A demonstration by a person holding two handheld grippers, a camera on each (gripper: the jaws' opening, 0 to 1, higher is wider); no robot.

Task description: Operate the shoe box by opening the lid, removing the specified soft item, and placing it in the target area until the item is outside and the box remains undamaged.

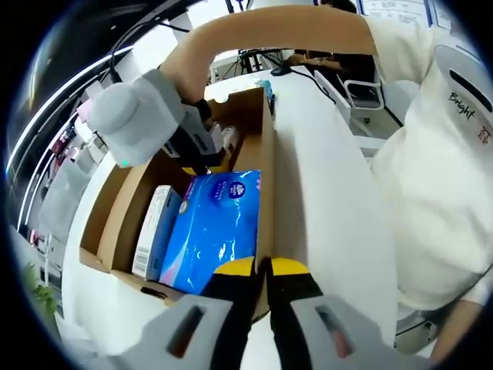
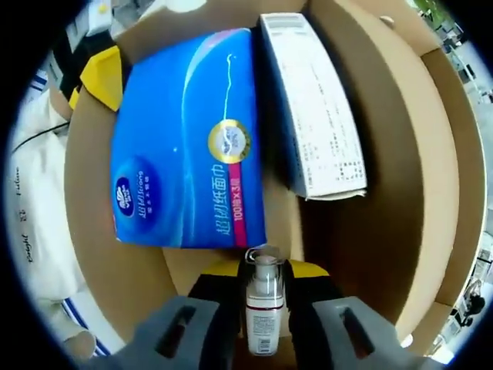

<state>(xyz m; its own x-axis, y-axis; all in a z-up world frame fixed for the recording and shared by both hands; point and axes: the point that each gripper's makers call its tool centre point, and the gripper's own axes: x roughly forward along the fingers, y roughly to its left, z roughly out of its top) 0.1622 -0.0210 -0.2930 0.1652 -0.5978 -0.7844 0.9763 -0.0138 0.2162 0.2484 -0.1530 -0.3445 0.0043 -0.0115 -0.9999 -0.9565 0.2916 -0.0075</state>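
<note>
Cardboard is surrounding my right gripper, which is reaching down inside the open shoe box. Between its yellow-tipped jaws I am holding a small white bottle with a red band on its label; the jaws are pressing against the bottle's sides, and its pump top is pointing toward the box floor. Just beyond the bottle, a blue plastic pack of tissues is lying flat on the box floor, a gold round seal at its middle. Touching its side, a long white carton with small print is lying beside it.

In the left gripper view, my left gripper is sitting at the near edge of the shoe box. Its yellow-tipped jaws are drawn together on the box's upright cardboard wall, pinching it. The box is resting on a white table, with its top open. Inside, the blue tissue pack is lying against the wall I am gripping, and the white carton is lying on its far side. At the far end of the box, my right gripper is dipping inside, held by a hand in a grey glove. A person's bare forearm and white shirt are showing above and to the right.
</note>
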